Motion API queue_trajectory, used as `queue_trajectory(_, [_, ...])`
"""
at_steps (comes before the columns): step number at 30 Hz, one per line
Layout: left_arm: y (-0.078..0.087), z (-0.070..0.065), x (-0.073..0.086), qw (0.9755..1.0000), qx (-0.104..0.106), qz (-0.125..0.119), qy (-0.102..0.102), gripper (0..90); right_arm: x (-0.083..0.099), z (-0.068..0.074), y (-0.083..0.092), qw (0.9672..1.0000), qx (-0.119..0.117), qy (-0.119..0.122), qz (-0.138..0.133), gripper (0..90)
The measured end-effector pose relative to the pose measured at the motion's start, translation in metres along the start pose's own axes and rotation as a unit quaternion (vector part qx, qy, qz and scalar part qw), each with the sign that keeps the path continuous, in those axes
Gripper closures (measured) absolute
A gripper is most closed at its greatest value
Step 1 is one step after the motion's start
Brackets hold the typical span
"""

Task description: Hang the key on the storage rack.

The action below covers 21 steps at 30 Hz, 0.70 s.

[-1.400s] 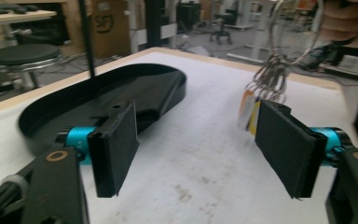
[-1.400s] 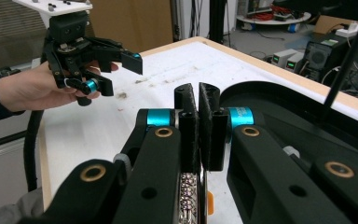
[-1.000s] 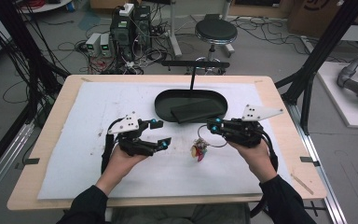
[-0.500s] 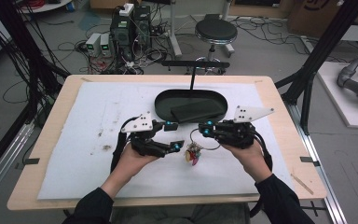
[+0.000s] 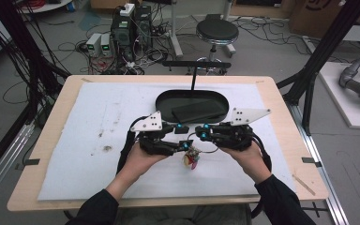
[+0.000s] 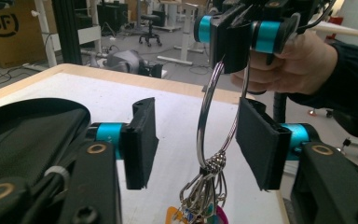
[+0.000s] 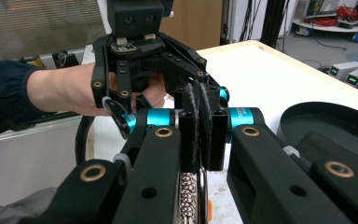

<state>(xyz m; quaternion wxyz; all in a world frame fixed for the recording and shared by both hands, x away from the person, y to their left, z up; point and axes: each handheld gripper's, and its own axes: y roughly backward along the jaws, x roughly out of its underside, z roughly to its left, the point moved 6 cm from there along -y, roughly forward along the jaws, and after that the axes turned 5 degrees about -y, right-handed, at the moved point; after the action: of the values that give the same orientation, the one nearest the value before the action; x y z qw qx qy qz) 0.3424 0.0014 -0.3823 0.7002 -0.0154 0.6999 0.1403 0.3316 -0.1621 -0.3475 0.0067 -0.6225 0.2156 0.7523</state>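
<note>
Our right gripper [image 7: 200, 126] is clamped on the key ring [image 6: 209, 116], lifted at frame centre. Our left gripper [image 6: 193, 140] stands wide open around it, holding nothing; closing is what we judge remains.

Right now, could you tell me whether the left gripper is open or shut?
Open. In the left gripper view, the left gripper has its pads wide apart on either side of the key ring, which the right gripper holds.

The colored tags [image 6: 186, 215] hanging under the key ring [image 6: 209, 116] are cut off by the left gripper view's bottom edge.
</note>
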Motion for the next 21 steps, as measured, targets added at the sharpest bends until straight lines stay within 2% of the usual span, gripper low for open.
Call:
queue_trajectory(12, [-0.0037,-0.0040,0.0015,0.9996,0.006,0.011,-0.025,75.4,0.0006,0.0020,-0.0004,1.0000,-0.006,0.003,0.004,87.3])
queue_trajectory(21, [-0.0031,-0.0051,0.0017,0.9994,0.008,0.011,-0.033,85.2,0.0010,0.0018,-0.0013,1.0000,-0.008,0.002,0.005,87.2])
